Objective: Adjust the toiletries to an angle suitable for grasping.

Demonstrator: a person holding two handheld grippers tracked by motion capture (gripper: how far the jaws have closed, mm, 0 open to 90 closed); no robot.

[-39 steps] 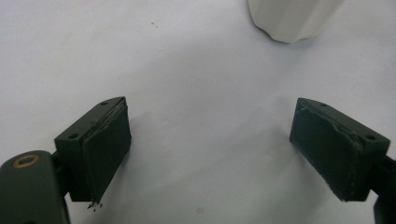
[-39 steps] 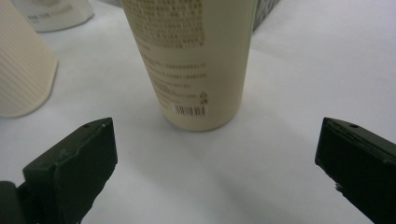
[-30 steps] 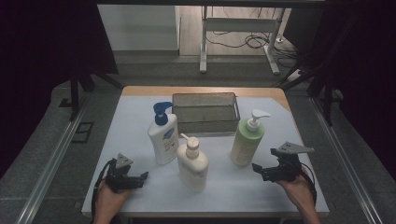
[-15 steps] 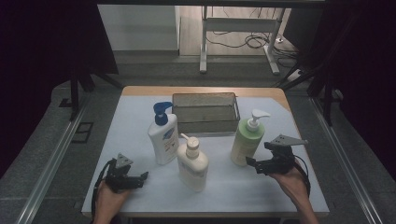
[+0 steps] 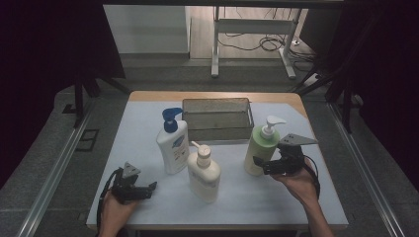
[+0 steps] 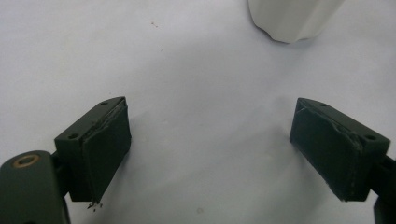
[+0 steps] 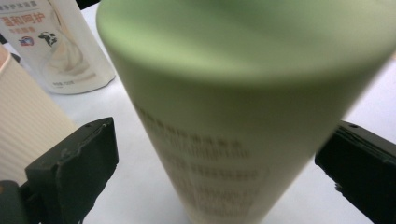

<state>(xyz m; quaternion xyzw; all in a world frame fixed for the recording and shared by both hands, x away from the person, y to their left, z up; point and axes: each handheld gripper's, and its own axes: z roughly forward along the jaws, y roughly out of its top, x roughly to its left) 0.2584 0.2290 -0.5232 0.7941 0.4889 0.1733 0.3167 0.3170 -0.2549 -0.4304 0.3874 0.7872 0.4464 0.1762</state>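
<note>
**Green bottle stands between the right tongs' jaws, not yet clamped**

Green pump bottle (image 5: 261, 148): upright on the tabletop (image 5: 148, 118), right of centre in the high view, long axis vertical, white pump head on top. In the right gripper view its body (image 7: 243, 121) takes up the middle of the frame, blurred from closeness, with one black jaw at lower left and the other at lower right. Bare tabletop shows between the left jaw and the bottle wall; on the right side I cannot tell whether the jaw touches.

Right tongs (image 5: 269, 165): jaws apart, straddling the lower half of the bottle from its right side, held level. Judgement: closing the jaws across the bottle's width is all the grasp needs; the bottle lies straight ahead along the jaw line.

Neighbours: cream pump bottle (image 5: 203, 173) just left and nearer the bottom edge; white bottle with blue pump (image 5: 172, 143) further left; grey metal tray (image 5: 217, 129) behind, toward the upper middle. All stand apart from the green bottle.

Left tongs (image 5: 141, 190): lower left of the high view, jaws wide apart over bare tabletop, holding nothing. The right hand (image 5: 296, 180) is plainly nearer the green bottle.
</note>
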